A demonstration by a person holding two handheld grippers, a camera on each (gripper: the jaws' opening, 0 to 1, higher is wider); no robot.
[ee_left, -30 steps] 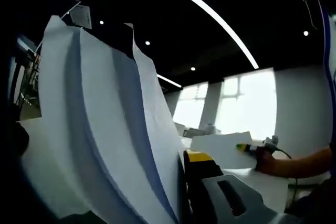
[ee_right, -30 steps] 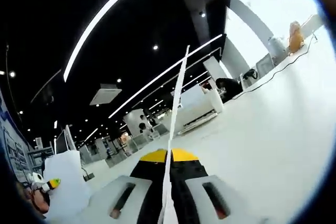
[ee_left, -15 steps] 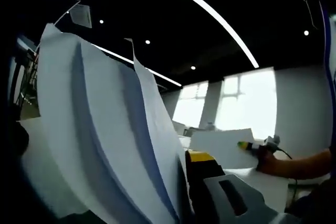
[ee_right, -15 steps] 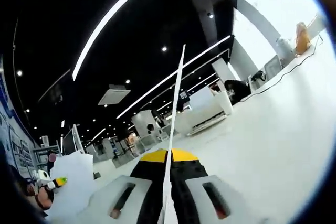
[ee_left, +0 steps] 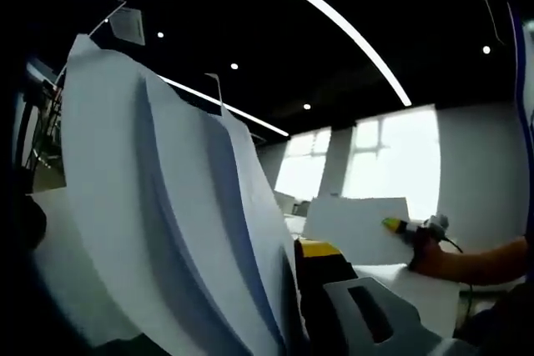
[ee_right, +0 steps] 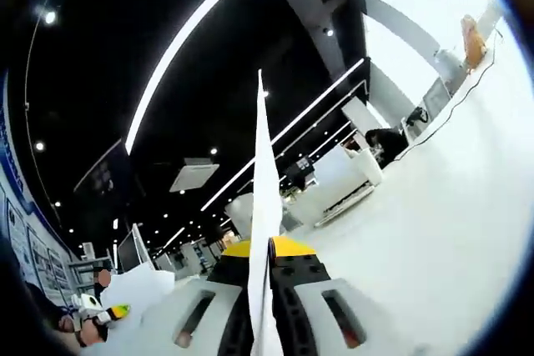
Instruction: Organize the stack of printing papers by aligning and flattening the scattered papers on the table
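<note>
White paper, left side: a thick sheaf of white printing sheets (ee_left: 167, 223) rises from the bottom of the left gripper view, fanned and bowed, its loose edges splayed apart at the top. It appears to be held upright so the sheets can slide level against each other.
Left gripper: the grey and yellow-tipped left gripper (ee_left: 313, 281) has one jaw visible, pressed against the sheaf's near face; the other jaw is hidden behind the paper, so it looks to be pinching the sheaf, judged rather than seen in full.
White paper, right side: a thin white sheet (ee_right: 263, 231) stands edge-on up the middle of the right gripper view. In the left gripper view its broad face (ee_left: 355, 229) shows as a flat white rectangle, raised off the table.
Right gripper: the grey right gripper with yellow tips (ee_right: 269, 260) has its jaws pressed together on the sheet's lower edge. In the left gripper view it (ee_left: 396, 227) shows at the sheet's right edge, carried by a person's hand (ee_left: 430, 256).
Table: the pale white tabletop (ee_right: 434, 231) lies below both bundles, which are well apart from each other.
Step in hand: probably bringing the sheet to the sheaf for squaring; alignment is not yet done.
Risk: the splayed sheaf may slip or crease.
</note>
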